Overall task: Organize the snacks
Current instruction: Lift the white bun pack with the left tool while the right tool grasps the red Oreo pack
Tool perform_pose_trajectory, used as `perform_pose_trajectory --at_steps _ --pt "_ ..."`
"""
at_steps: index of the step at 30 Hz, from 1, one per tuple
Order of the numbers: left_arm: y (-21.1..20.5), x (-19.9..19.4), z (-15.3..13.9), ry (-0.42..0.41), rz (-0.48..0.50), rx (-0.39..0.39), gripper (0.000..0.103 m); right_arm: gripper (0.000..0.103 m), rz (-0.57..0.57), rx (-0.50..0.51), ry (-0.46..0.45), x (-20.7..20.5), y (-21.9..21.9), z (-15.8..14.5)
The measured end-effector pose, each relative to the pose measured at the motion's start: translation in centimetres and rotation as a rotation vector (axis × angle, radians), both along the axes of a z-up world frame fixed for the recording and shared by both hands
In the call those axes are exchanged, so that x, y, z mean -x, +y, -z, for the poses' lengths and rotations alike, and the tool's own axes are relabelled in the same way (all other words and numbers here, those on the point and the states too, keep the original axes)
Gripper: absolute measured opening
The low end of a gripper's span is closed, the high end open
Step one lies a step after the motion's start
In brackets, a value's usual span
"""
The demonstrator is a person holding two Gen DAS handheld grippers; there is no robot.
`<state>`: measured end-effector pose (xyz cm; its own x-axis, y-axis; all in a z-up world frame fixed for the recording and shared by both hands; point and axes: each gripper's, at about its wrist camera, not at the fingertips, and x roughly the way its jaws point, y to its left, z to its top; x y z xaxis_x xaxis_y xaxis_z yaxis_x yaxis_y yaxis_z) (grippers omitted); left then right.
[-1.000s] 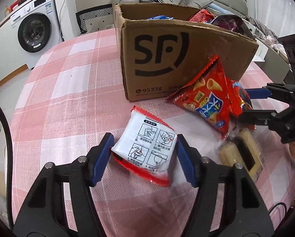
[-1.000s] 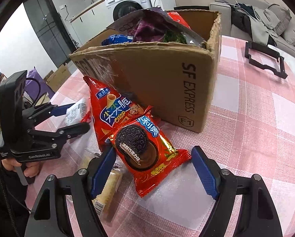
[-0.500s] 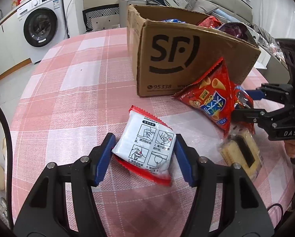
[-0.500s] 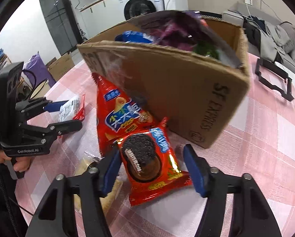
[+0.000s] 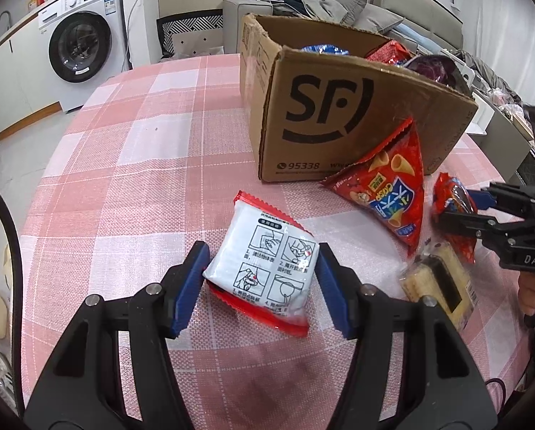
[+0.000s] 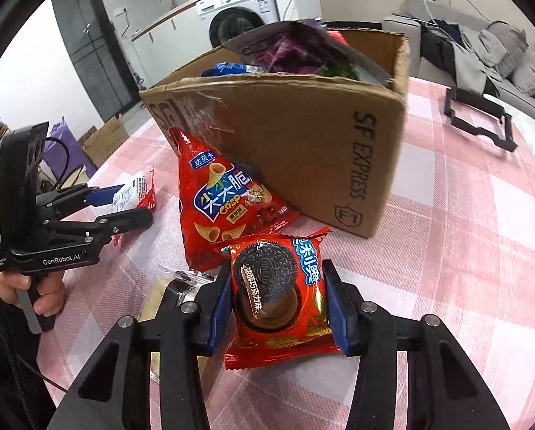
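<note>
My left gripper is shut on a white and red snack packet, held just above the checked tablecloth; it also shows in the right wrist view. My right gripper is shut on a red Oreo packet, which also shows in the left wrist view. A red corn-crisp bag leans on the open SF cardboard box, which holds several snack bags. A clear-wrapped wafer pack lies between the two grippers.
The round table with the pink checked cloth drops off at the left and near edges. A black plastic frame lies on the table to the right of the box. A washing machine and a sofa stand beyond.
My right gripper has closed in on the Oreo packet and now grips it. My left gripper kept its hold on the white packet and drew back a little from the box.
</note>
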<state>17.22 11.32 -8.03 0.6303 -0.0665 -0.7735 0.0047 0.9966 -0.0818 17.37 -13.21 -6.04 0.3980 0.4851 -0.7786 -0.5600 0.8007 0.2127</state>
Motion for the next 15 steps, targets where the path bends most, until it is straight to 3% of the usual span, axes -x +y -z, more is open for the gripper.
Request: perform_pose_trajectory --at_steps 15 --pt "-2.4 2.5 -3.9 -0.090 -0.003 0.012 0.058 0.047 0.084 -0.110 -0.053 2.5 -3.6 -3.3"
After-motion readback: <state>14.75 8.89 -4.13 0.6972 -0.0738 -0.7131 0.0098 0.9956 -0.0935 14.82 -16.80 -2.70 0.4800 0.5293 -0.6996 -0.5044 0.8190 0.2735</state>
